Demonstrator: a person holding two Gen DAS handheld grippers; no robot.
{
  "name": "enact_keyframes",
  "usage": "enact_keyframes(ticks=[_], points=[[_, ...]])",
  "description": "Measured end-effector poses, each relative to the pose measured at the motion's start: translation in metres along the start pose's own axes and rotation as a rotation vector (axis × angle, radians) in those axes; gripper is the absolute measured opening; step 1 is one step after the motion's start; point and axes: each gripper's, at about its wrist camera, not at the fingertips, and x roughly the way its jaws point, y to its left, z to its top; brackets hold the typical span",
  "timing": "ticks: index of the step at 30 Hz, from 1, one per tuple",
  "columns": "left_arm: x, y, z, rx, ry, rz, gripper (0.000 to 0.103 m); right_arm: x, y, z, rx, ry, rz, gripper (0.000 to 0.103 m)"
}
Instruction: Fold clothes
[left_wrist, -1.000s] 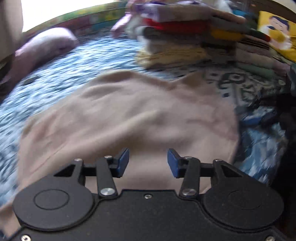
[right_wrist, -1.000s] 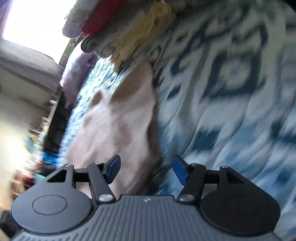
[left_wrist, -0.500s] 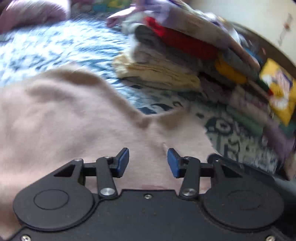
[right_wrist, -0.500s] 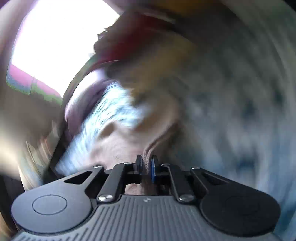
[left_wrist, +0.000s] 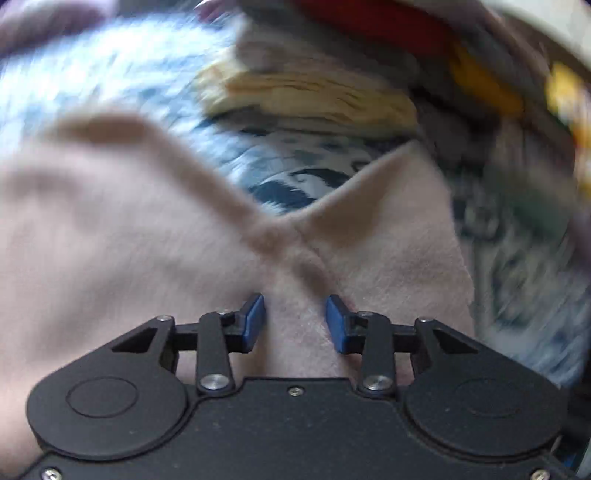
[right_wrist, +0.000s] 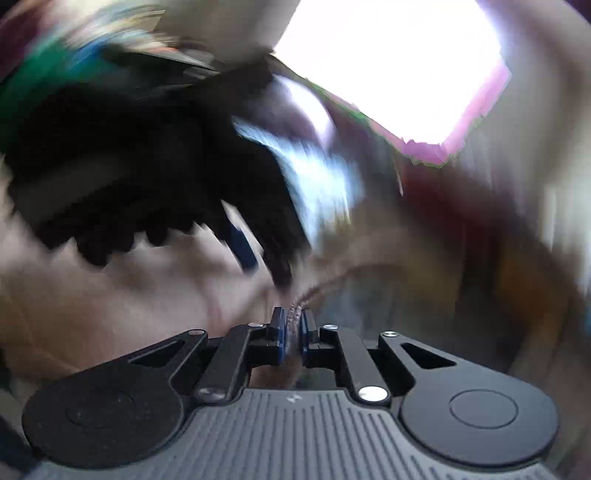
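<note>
A pale pink garment (left_wrist: 110, 229) lies spread on a blue patterned bedspread (left_wrist: 110, 74). My left gripper (left_wrist: 295, 321) is open, its blue pads either side of a raised fold where two edges of the garment cross. My right gripper (right_wrist: 291, 332) is shut on an edge of the pink garment (right_wrist: 92, 302), which trails off to the left. The right wrist view is heavily blurred; the other gripper (right_wrist: 147, 177) shows there as a dark shape.
A tall stack of folded clothes (left_wrist: 332, 92), yellow, grey and red, stands just beyond the garment. More folded clothes (left_wrist: 517, 147) lie to the right. A bright window (right_wrist: 399, 62) fills the top of the right wrist view.
My right gripper shut on the garment's edge and has swung with it. My left gripper moved forward to the garment's crossed fold and its fingers have narrowed slightly.
</note>
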Motion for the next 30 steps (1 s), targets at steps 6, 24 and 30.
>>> enact_keyframes(ticks=[6,24,30], points=[[-0.026,-0.018,0.015,0.127,-0.099,0.048,0.017,-0.005,-0.068,-0.029,0.418,0.125,0.08,0.008],[-0.13,0.064,-0.075,-0.002,-0.023,0.14,0.02,0.014,0.017,0.004,-0.123,-0.011,0.192,0.012],[-0.184,0.075,-0.16,0.015,0.0,0.322,0.027,0.002,0.003,-0.021,-0.21,0.066,0.2,0.013]])
